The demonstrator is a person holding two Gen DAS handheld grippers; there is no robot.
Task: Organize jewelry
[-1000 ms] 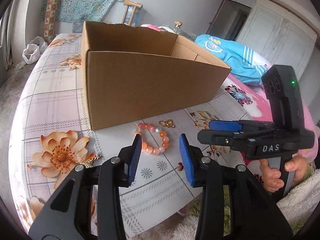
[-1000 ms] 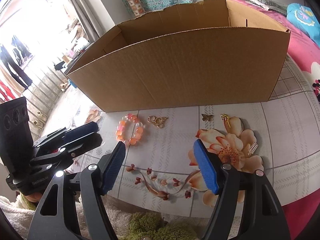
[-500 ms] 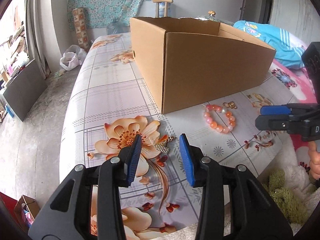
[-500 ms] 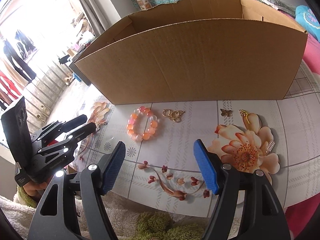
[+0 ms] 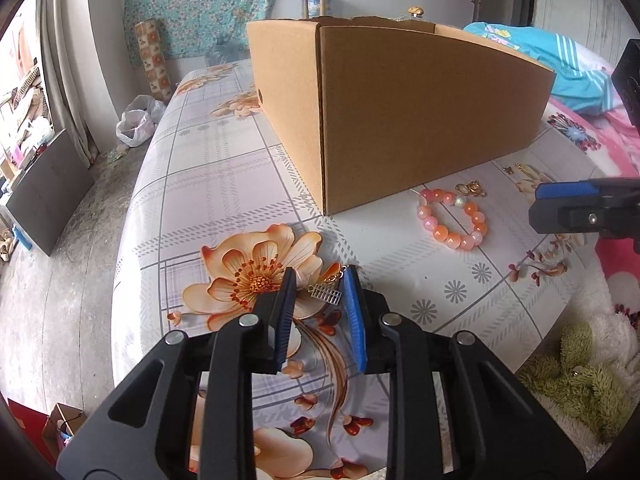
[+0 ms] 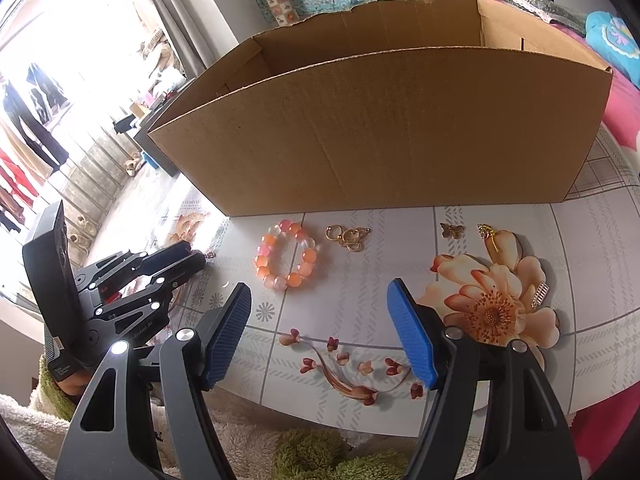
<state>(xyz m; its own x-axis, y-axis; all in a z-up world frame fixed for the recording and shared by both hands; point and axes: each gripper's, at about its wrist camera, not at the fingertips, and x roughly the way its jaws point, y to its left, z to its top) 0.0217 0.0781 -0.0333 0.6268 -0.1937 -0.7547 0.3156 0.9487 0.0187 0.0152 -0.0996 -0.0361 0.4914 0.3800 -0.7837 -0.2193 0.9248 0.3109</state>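
The left gripper (image 5: 318, 284) sits low over the floral tablecloth (image 5: 224, 184), its jaws narrowed but not yet together, and the small silver-and-gold earring (image 5: 326, 291) lies right between the fingertips. The piece runs slantwise: its barred silver end is nearer the blue pad, and its gold hook points up and away toward the cardboard box (image 5: 420, 112). It looks as though that pad is touching or just beside the silver end, while the other pad stands a little apart; I cannot tell if there is real contact. This hand is plainly the nearer one, so the pinch falls to it, closing across the short width of the earring.

The right gripper (image 6: 320, 320) hangs off to the right with its jaws wide apart and nothing in them. Just ahead of it lies the orange bead bracelet (image 6: 286, 254), then the gold rings (image 6: 348, 235), the butterfly charm (image 6: 451, 230) and the gold leaf pin (image 6: 486, 232), all in a loose row near the front wall of the box. A second barred earring (image 6: 540, 294) rests on the printed flower to its right.

Beyond stands the box, open at the top; what shows of its inside is bare, but the floor is hidden
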